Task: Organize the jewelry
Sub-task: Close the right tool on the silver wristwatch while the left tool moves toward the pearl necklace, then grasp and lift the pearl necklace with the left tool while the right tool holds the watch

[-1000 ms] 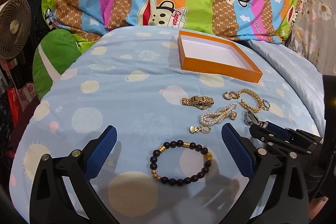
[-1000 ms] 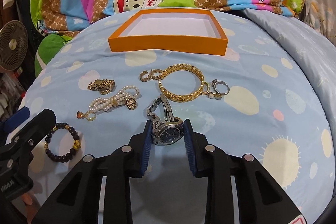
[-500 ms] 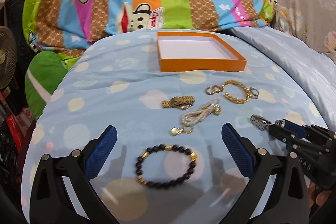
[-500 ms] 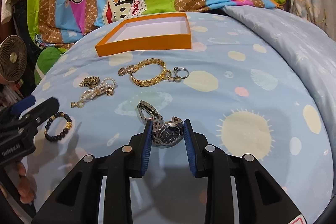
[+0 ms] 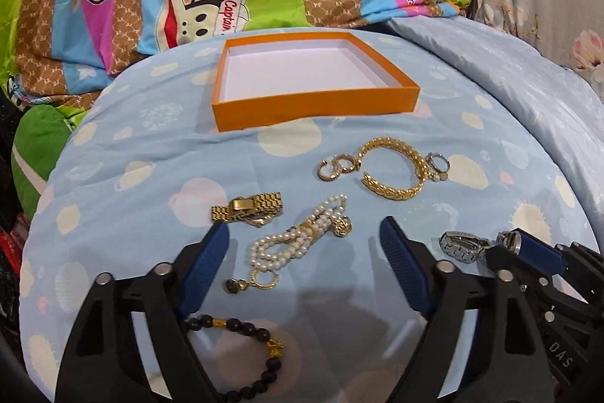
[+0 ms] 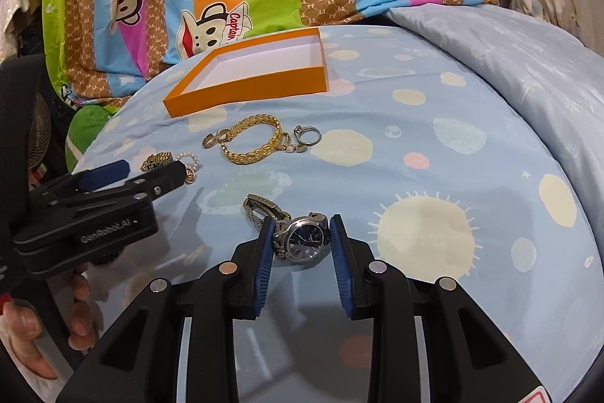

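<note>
Jaws of my left gripper (image 5: 304,265) are closing around the pearl bracelet (image 5: 298,238), having left the bead bracelet (image 5: 241,357); right gripper (image 6: 301,244) clamps the watch (image 6: 302,240).

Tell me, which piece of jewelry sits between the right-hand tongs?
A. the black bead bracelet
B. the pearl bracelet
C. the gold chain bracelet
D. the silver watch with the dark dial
D: in the right wrist view the blue pads of the right tongs press on either side of the silver watch, while the other pieces lie apart on the blue bedsheet.
</note>
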The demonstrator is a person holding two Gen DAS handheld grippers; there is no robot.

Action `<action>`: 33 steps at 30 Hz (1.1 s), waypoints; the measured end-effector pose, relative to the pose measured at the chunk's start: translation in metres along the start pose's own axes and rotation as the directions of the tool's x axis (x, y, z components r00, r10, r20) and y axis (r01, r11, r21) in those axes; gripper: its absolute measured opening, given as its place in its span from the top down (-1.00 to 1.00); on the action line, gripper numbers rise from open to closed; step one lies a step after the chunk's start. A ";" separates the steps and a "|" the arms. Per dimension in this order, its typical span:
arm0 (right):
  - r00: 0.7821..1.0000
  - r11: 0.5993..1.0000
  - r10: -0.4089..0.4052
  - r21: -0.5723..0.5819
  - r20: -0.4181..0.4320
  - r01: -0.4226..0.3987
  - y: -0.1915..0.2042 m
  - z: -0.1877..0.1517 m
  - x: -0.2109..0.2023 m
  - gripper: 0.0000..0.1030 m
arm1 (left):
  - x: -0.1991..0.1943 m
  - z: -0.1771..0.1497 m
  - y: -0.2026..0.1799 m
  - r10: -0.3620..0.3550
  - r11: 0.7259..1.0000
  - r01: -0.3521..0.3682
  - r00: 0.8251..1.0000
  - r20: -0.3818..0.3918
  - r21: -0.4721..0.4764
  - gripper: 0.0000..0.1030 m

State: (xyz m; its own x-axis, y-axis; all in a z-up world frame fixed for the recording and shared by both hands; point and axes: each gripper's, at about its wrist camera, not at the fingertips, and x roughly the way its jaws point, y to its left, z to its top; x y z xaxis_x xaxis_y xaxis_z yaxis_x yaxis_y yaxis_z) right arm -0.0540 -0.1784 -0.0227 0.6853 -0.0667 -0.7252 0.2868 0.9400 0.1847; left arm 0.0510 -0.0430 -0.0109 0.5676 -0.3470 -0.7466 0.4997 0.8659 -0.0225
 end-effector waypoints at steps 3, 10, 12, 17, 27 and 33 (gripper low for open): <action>1.000 1.000 -0.002 0.000 -0.001 0.002 0.001 0.000 0.001 0.46 | 0.004 -0.001 0.002 -0.015 1.000 0.015 1.000 -0.018 -0.010 -0.26; 1.000 1.000 -0.001 0.001 -0.009 0.001 0.001 0.001 0.004 0.46 | 0.005 -0.002 0.003 -0.058 0.998 0.058 0.998 -0.030 -0.014 0.19; 1.000 1.000 -0.001 0.001 -0.009 0.001 0.001 0.001 0.004 0.46 | 0.004 -0.003 0.002 -0.066 0.998 0.066 0.997 -0.028 -0.008 0.36; 1.000 1.000 0.000 0.004 -0.004 0.000 0.002 0.001 0.004 0.46 | 0.001 -0.004 -0.001 -0.090 0.996 0.090 0.996 -0.019 -0.003 0.69; 0.999 1.000 0.012 0.008 0.036 -0.013 -0.001 0.010 -0.008 0.84 | -0.031 0.002 -0.002 -0.101 0.995 0.100 0.993 0.053 0.006 0.96; 0.998 0.999 0.041 -0.001 0.057 -0.041 -0.004 0.026 -0.015 0.92 | -0.057 0.022 0.014 -0.085 0.996 0.087 0.989 0.118 -0.015 0.97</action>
State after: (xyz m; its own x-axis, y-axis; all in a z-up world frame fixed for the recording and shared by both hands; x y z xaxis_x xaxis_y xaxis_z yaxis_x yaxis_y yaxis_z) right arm -0.0482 -0.1897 0.0051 0.7338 -0.0474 -0.6778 0.2580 0.9423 0.2135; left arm 0.0400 -0.0187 0.0460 0.5962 -0.4593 -0.6585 0.5376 0.8375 -0.0974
